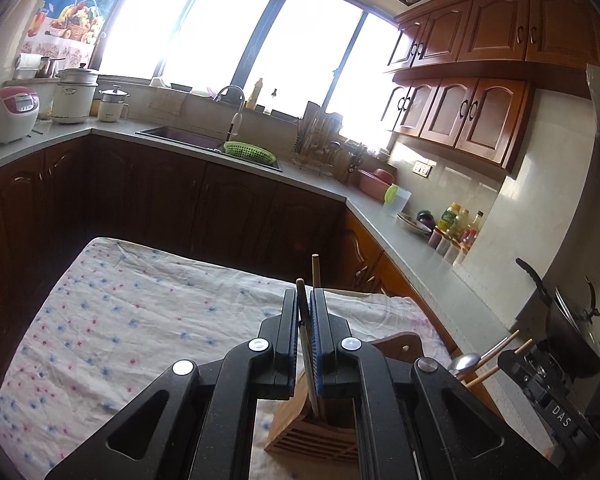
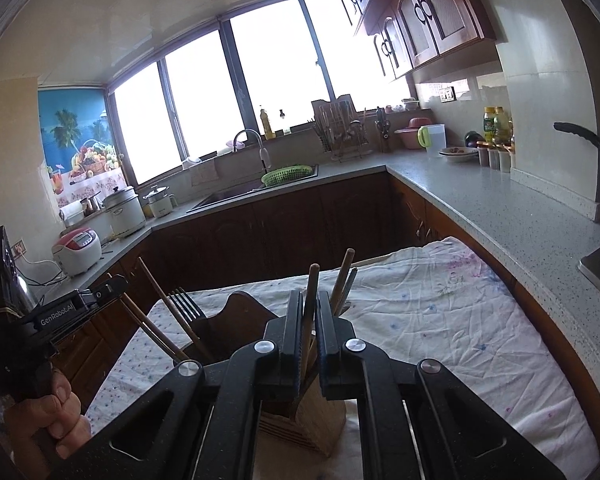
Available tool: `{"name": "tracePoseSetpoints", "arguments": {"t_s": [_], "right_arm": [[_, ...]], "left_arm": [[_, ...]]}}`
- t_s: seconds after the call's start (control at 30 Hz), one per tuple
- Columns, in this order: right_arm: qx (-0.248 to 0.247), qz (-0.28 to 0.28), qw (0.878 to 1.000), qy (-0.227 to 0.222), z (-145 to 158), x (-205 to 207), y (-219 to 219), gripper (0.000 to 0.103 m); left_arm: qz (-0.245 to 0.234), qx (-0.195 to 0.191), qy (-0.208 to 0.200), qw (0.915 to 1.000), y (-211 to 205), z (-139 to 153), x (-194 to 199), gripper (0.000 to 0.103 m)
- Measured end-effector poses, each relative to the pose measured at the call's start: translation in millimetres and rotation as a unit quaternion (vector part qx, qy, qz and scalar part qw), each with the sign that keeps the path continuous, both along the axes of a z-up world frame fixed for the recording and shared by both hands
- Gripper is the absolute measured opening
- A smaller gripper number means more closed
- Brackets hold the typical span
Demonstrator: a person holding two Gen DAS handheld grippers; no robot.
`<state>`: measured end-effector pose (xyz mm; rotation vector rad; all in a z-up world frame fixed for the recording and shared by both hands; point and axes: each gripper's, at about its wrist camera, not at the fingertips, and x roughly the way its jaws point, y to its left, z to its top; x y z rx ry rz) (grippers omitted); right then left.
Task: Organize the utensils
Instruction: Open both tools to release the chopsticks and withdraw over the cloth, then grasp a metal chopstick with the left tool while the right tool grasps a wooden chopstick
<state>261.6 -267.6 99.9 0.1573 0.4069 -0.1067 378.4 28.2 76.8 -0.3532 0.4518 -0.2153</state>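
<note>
Left wrist view. Left hand-held gripper (image 1: pixel 307 300) fills the lower centre, jaws nearly closed on a slim utensil (image 1: pixel 305 328) with a dark handle and a metal shaft. The shaft runs down into a wooden holder (image 1: pixel 300 428) standing at bottom centre on a surface draped with a flowered cloth (image 1: pixel 120 320). A wooden stick end (image 1: pixel 315 270) rises just behind the jaw tips. At lower right, the right hand-held gripper's body is partly in frame, with a metal spoon (image 1: pixel 465 361) and chopstick ends (image 1: pixel 504 344) beside it. Sink with a green basket (image 1: pixel 249 151) sits mid-frame by the window.

Right wrist view. Right hand-held gripper (image 2: pixel 309 304), lower centre, jaws nearly closed on a wooden-handled utensil (image 2: pixel 310 304); its lower end goes down into the holder (image 2: pixel 312 412) at bottom centre. Two more handles (image 2: pixel 346 276) stand just right of the jaws. A fork (image 2: pixel 186 304) and chopsticks (image 2: pixel 156 300) lean up from the holder's left compartment. At lower left, a hand (image 2: pixel 56 412) grips the left hand-held gripper's body. Cloth (image 2: pixel 440 320) spreads to the right.
</note>
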Motion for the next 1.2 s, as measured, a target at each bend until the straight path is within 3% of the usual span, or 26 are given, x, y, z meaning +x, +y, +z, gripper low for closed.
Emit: {"name": "tracePoseSetpoints", "arguments": {"t_s": [0.17,0.27,0.3,0.33,0.37,0.4,0.47,0.53,0.63,0.77,1.0,1.2], "right_arm": [[0.008,0.000,1.000,0.003,1,0,-1,0.010],[0.016,0.001,1.000,-0.002,3,-3,-3,0.013],[0.017,0.001,1.000,-0.007,6,-6,-4,0.020],[0.019,0.003,1.000,-0.016,10,-9,-3,0.036],[0.021,0.005,0.999,-0.025,14,-14,-3,0.045],[0.022,0.006,0.999,-0.035,18,-19,-3,0.057],[0.020,0.003,0.998,-0.055,26,-30,-3,0.063],[0.023,0.005,0.997,-0.070,33,-40,-3,0.082],[0.022,0.004,0.996,-0.092,39,-58,-3,0.100],[0.023,0.000,0.996,-0.091,33,-78,-4,0.101],[0.045,-0.013,0.998,-0.049,1,-110,-12,0.101],[0.054,-0.026,0.998,-0.010,-28,-135,-17,0.101]], "left_arm": [[-0.004,0.007,0.009,0.9999,-2,1,-2,0.006],[-0.006,-0.004,0.001,1.0000,1,10,-8,0.022],[-0.004,-0.006,-0.005,1.0000,3,14,-12,0.029],[-0.003,-0.007,-0.010,0.9999,4,17,-16,0.036],[-0.001,-0.007,-0.013,0.9999,5,21,-20,0.040],[0.001,-0.010,-0.017,0.9998,8,24,-25,0.051],[0.004,-0.012,-0.027,0.9996,12,25,-39,0.058],[0.011,-0.008,-0.026,0.9996,16,25,-52,0.078],[0.017,-0.010,-0.028,0.9994,23,20,-77,0.082],[0.024,-0.011,-0.010,0.9996,31,4,-108,0.086],[0.028,-0.011,0.042,0.9987,39,-20,-154,0.087],[0.031,-0.008,0.079,0.9964,38,-25,-167,0.087]]}}
